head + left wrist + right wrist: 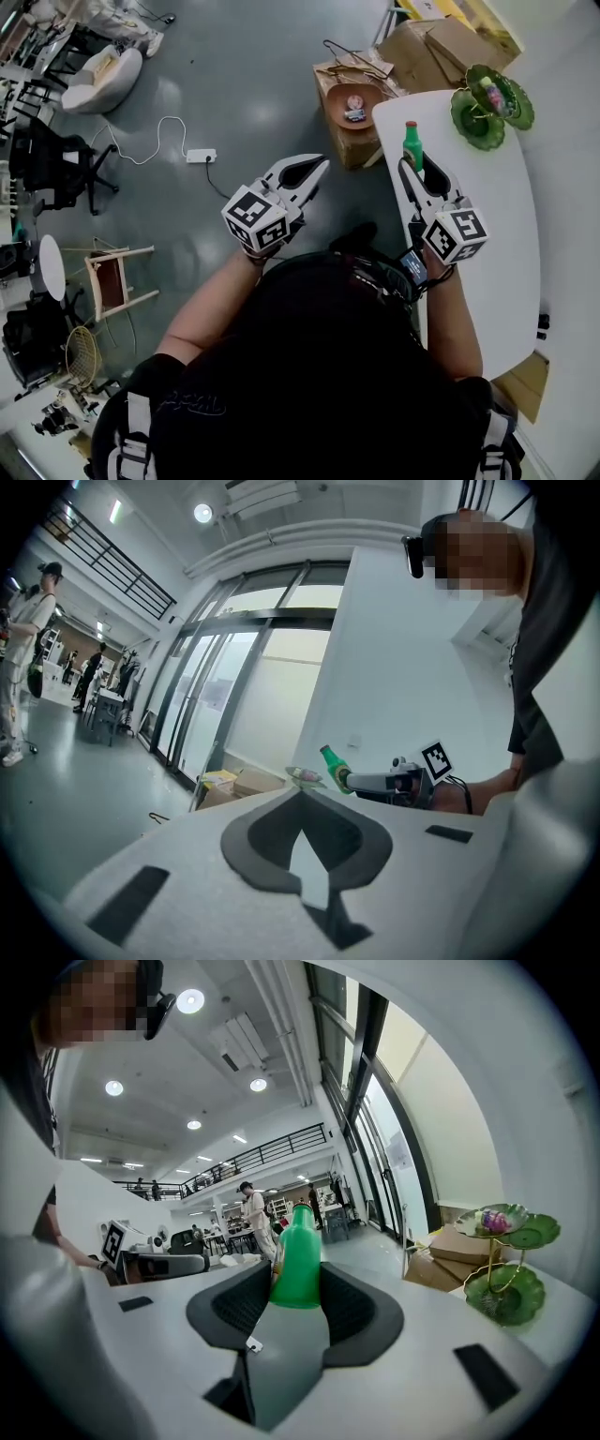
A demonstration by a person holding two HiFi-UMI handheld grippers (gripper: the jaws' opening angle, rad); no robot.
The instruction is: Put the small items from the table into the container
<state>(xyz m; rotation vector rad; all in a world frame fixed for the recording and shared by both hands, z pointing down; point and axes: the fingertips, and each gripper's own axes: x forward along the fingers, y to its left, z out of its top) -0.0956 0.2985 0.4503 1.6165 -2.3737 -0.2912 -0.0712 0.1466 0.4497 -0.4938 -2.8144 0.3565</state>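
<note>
We hold both grippers out ahead of our body, elbows bent; the left gripper hangs over the floor, off the table, its jaws together with nothing between them; the right gripper reaches over the table's edge, jaws clamped on a green bottle whose neck sticks out past the tips; a green tiered dish stands ahead to its right.
</note>
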